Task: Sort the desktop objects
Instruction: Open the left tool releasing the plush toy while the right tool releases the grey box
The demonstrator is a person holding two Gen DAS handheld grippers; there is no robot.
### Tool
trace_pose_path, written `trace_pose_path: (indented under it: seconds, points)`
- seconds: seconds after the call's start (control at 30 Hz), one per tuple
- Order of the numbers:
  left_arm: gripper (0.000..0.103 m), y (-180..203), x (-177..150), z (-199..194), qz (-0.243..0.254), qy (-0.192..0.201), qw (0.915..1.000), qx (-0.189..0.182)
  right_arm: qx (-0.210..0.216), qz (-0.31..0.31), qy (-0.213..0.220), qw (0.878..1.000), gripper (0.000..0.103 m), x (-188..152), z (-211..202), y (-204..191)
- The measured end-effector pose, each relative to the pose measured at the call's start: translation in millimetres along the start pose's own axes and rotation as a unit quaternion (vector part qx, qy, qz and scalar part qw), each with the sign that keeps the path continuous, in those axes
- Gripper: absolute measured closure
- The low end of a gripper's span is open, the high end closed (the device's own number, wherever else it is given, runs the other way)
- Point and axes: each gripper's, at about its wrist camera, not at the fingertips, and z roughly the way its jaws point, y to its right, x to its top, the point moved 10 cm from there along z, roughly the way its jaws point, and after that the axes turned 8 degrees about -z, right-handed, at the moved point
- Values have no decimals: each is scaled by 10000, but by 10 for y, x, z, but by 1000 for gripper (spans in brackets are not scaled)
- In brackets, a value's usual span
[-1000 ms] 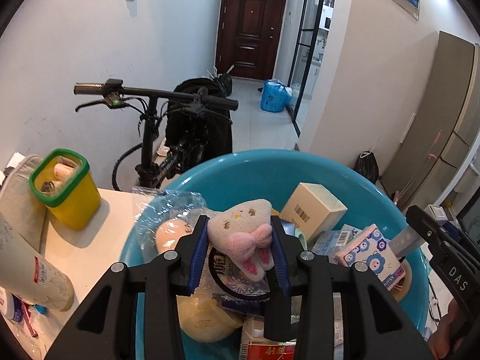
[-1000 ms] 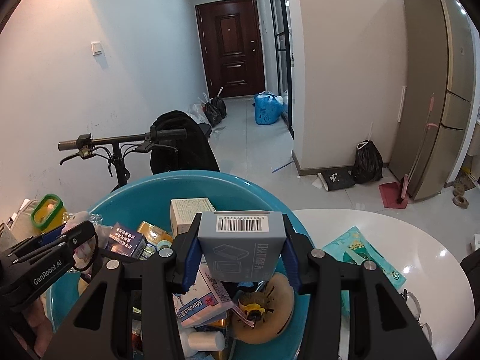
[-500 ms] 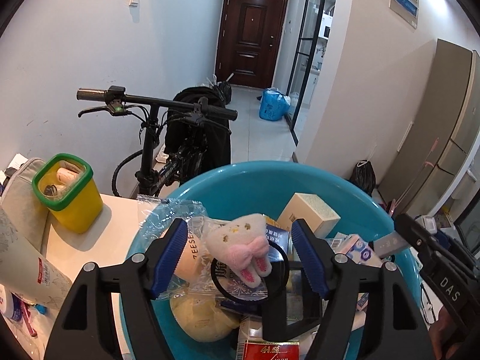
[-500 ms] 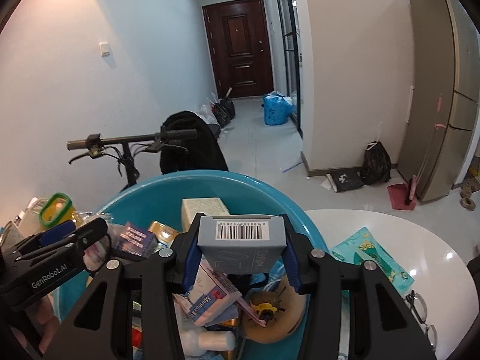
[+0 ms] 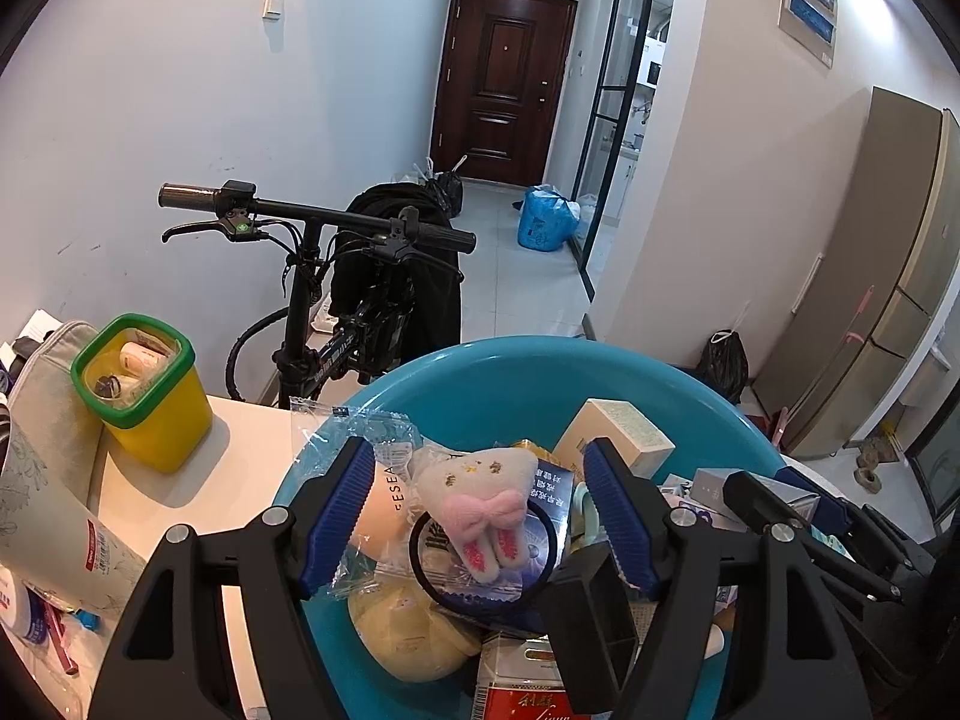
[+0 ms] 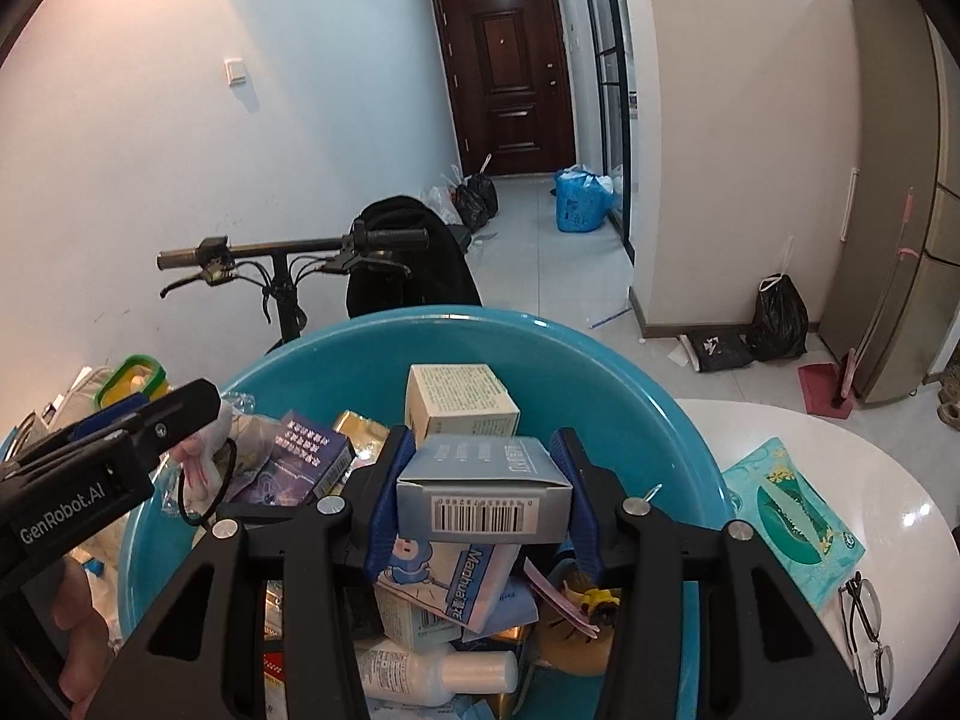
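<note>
A blue basin (image 5: 510, 372) (image 6: 372, 360) full of small items sits on the white table. My left gripper (image 5: 478, 450) is open over it. A grey plush hair tie with a pink bow (image 5: 474, 486) lies on the pile between the blue pads (image 5: 336, 510), touching neither. My right gripper (image 6: 485, 444) is shut on a grey-blue box with a barcode (image 6: 480, 498), held above the pile. The left gripper's fingertip (image 6: 180, 414) shows at the left edge of the right wrist view.
In the basin lie a cream box (image 6: 456, 402), a tissue pack (image 6: 456, 588) and a white bottle (image 6: 444, 672). A yellow bin with a green rim (image 5: 150, 408) stands left; a green pack (image 6: 792, 516) and glasses (image 6: 864, 630) lie right. A bicycle (image 5: 324, 276) stands behind.
My left jaws have spread apart and let go of the plush hair tie, which now rests on the pile. The right gripper keeps its box, tipped slightly.
</note>
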Motion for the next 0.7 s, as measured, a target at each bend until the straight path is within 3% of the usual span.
trace_pose_path:
  seconds: [0.27, 0.37, 0.7]
  points:
    - [28, -7, 20, -16, 19, 26, 10000, 27, -5, 219, -96, 9997, 55, -46, 21, 92]
    - [28, -24, 42, -37, 23, 56, 10000, 22, 31, 198, -47, 9998, 45, -21, -3, 96]
    - [28, -4, 143, -249, 58, 275, 9996, -68, -76, 151, 181, 9997, 43, 109, -188, 160]
